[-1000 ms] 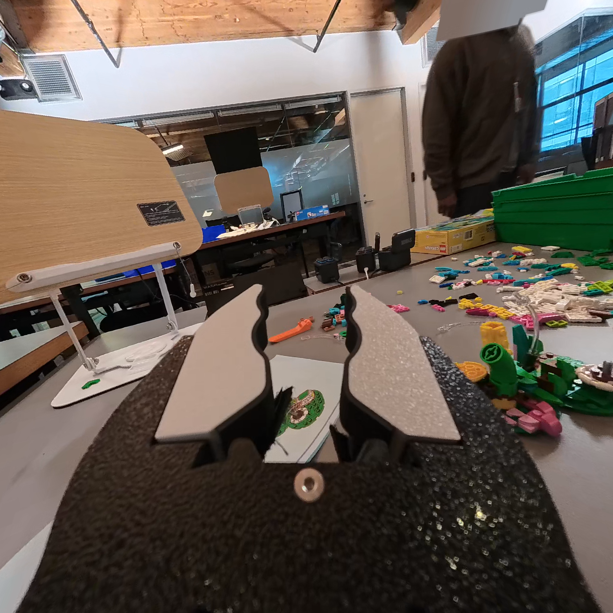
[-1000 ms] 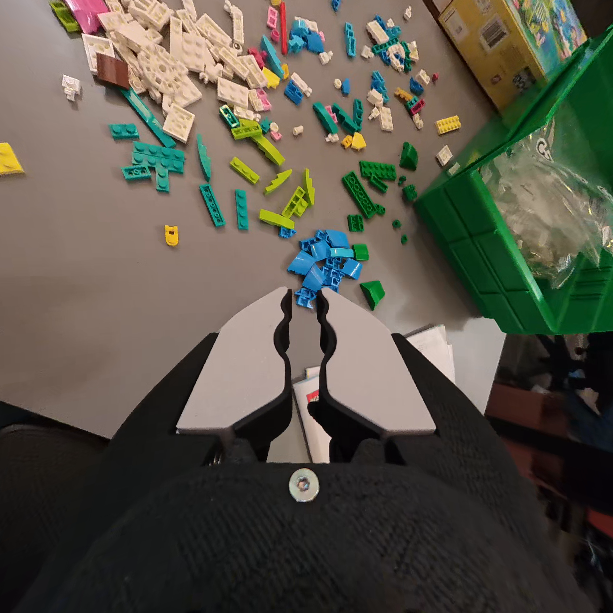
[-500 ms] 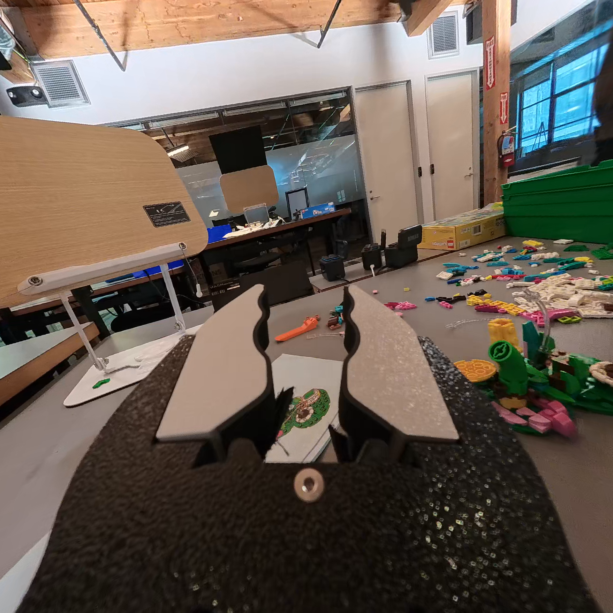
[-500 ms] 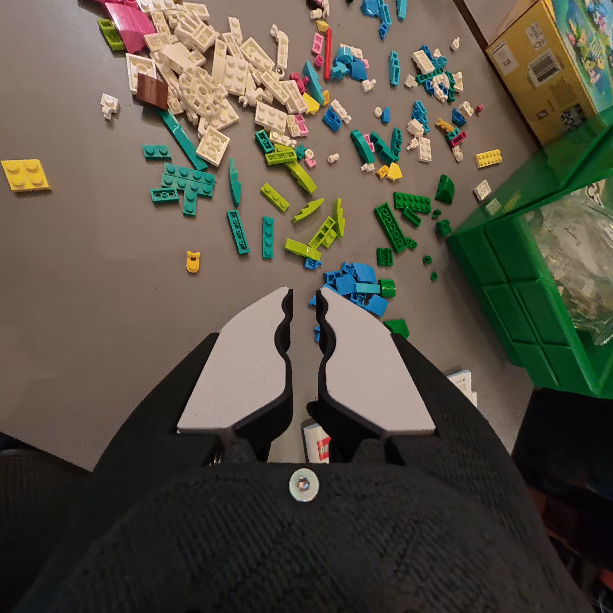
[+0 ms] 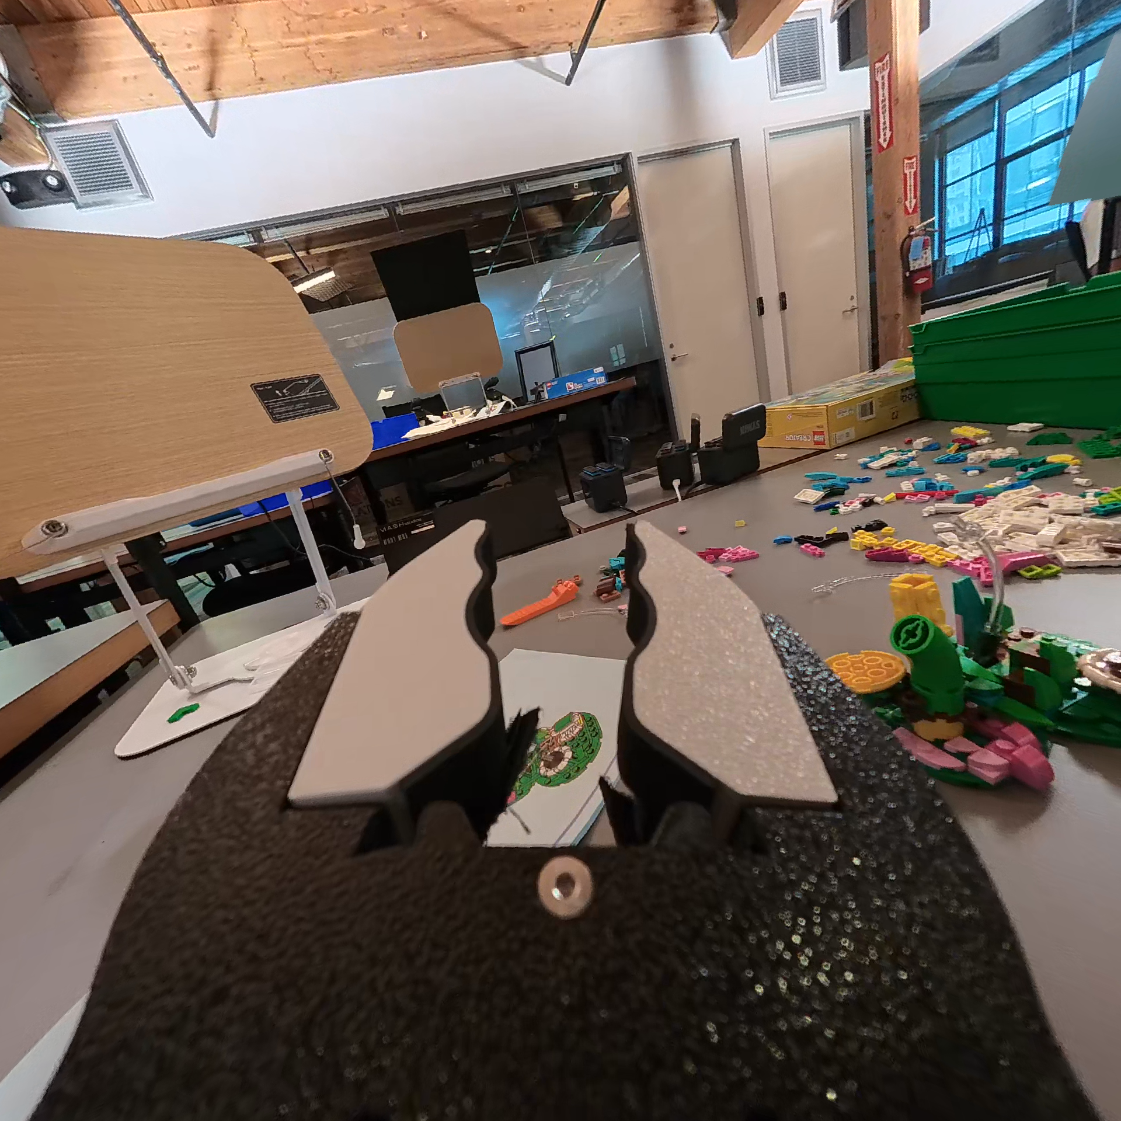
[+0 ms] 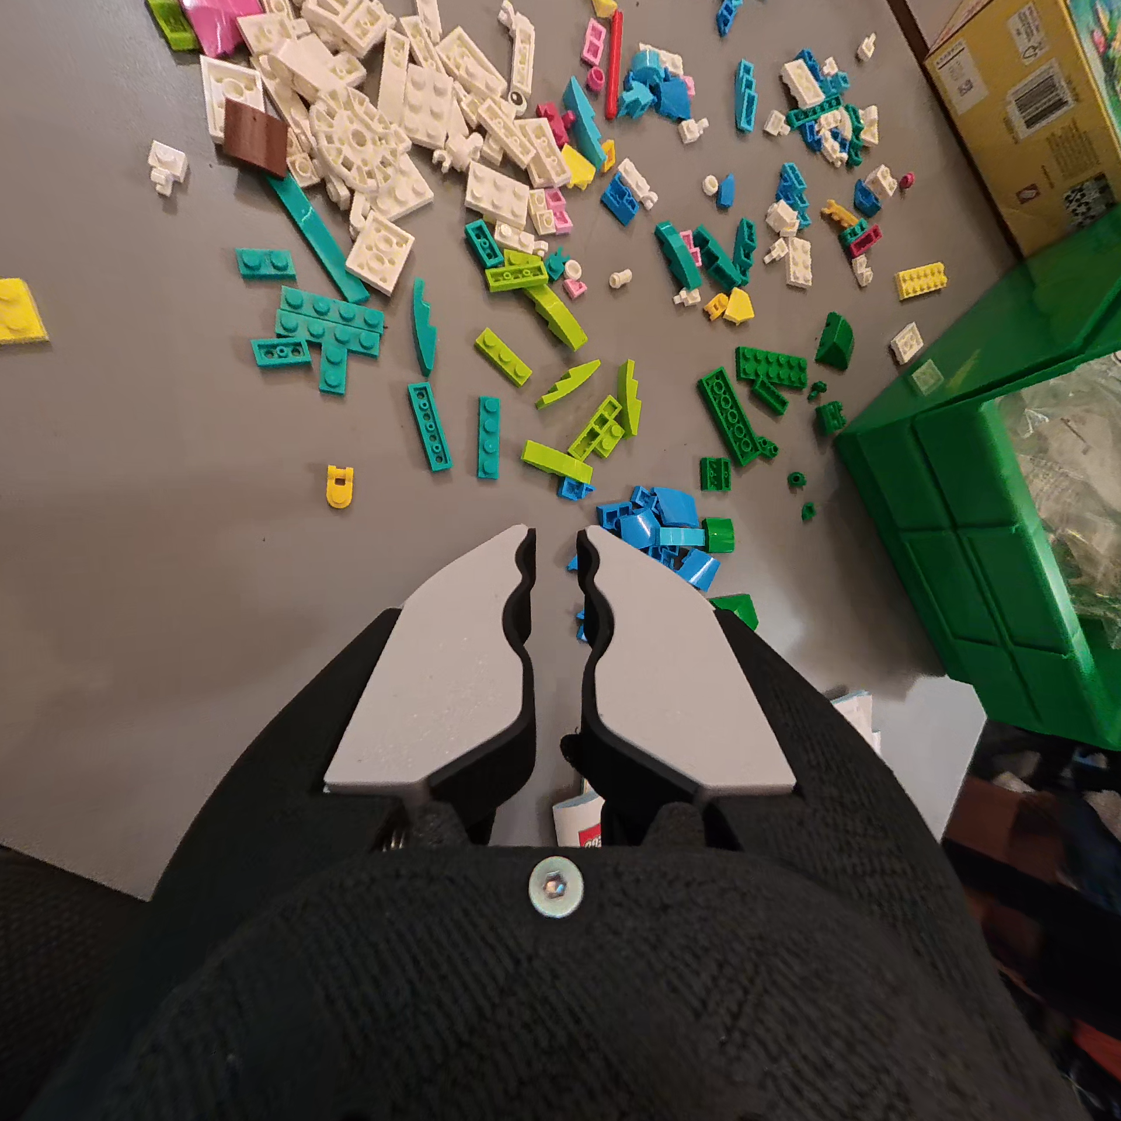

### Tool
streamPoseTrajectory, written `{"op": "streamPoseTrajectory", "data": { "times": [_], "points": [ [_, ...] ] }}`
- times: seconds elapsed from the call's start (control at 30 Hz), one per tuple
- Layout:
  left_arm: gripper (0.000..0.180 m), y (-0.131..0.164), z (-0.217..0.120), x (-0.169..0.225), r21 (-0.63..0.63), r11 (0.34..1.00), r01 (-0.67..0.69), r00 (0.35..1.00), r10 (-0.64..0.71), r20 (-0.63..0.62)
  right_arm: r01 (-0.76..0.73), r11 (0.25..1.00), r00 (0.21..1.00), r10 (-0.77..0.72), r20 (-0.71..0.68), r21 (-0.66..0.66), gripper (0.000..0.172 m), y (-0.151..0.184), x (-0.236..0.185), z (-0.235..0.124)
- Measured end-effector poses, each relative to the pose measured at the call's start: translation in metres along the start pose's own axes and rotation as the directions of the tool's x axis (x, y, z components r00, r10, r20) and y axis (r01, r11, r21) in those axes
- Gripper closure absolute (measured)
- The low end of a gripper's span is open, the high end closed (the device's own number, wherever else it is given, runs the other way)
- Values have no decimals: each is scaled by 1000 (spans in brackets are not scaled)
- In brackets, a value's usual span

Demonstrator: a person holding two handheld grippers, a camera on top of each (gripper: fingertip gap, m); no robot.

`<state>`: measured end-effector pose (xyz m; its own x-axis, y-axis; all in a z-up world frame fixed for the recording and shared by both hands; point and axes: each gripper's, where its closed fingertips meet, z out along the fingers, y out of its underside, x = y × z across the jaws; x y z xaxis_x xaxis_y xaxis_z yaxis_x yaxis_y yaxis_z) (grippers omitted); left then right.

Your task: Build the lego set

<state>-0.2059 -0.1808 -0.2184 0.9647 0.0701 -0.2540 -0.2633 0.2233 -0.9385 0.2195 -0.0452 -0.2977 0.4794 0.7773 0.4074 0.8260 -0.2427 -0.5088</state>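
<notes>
- Your left gripper (image 5: 555,534) hung wide apart with nothing between its fingers, above the grey table (image 5: 910,849), over a booklet (image 5: 564,697).
- Just beyond lay an orange brick separator (image 5: 540,602); a green brick model (image 5: 970,685) stood to its right.
- Your right gripper (image 6: 555,537) was narrow, with nothing gripped, over bare table beside a pile of blue bricks (image 6: 661,521), with a green bin (image 6: 982,546) farther right.

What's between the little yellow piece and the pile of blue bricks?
In the right wrist view, only bare grey table lies between the yellow piece and the blue bricks.
</notes>
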Motion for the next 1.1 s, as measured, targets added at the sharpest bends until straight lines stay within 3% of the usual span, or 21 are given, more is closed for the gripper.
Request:
{"op": "streamPoseTrajectory", "data": {
  "times": [1.1],
  "points": [
    [142, -3, -3, 2, 7, 1000, 6, 999, -6, -33, 37, 999, 998, -38, 48, 10, 161, -9, -16, 4]
  ]
}}
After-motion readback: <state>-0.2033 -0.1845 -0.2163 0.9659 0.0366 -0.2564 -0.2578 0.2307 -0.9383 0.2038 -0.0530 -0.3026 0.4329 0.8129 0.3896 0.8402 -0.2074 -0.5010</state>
